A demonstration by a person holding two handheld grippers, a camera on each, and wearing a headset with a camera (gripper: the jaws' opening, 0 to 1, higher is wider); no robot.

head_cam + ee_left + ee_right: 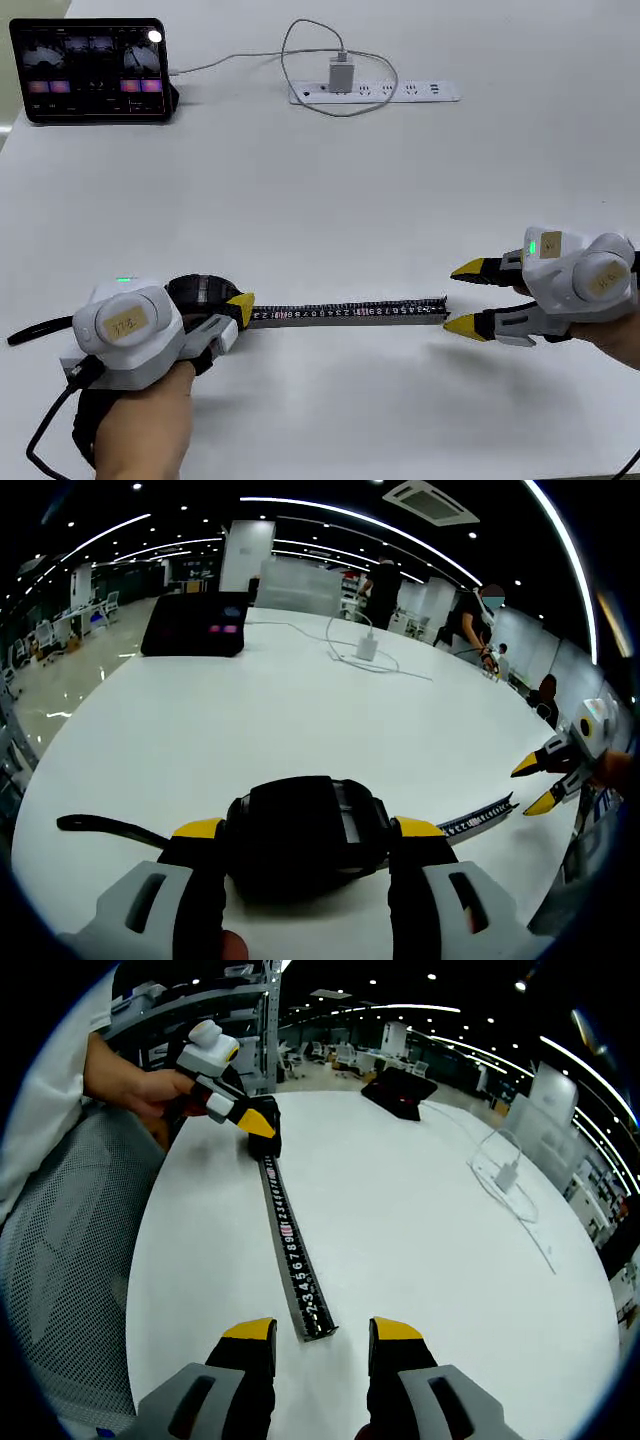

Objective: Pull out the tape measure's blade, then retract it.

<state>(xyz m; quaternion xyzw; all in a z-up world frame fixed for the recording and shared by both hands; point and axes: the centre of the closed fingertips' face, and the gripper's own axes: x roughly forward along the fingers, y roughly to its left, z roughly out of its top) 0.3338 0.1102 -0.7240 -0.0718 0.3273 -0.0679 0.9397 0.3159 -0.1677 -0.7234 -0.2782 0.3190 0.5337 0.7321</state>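
Left tool: My white and grey left tool with yellow-tipped black jaws point(308, 830) sits at the near left of the tabletop. Its jaws are closed in on the tape measure, one on each side, and hold it tight.
Left hand: My left hand point(140, 420) holds this tool from the near side.
Tape measure: The round black tape measure point(200, 292) rests on the tabletop at the near left, between the jaws of my left tool.
Blade: The long dark blade with small white numbers point(345, 313) is pulled out. It lies flat on the tabletop and runs straight from the tape measure to the right.
Blade end: The end of the blade point(318, 1328) lies between the two tips of my right tool. The jaws are not pinching it.
Right tool: My other white and grey tool point(452, 297) is at the near right. Its jaws are wide apart and hold nothing.
Tabletop: The big white tabletop point(350, 200) carries all of this.
Far left: A black tablet with a lit screen point(92, 68) stands at the far left.
Far middle: A white power strip point(400, 92) lies there with a white charger point(342, 74) plugged in. A thin white cable point(222, 64) runs from it to the tablet.
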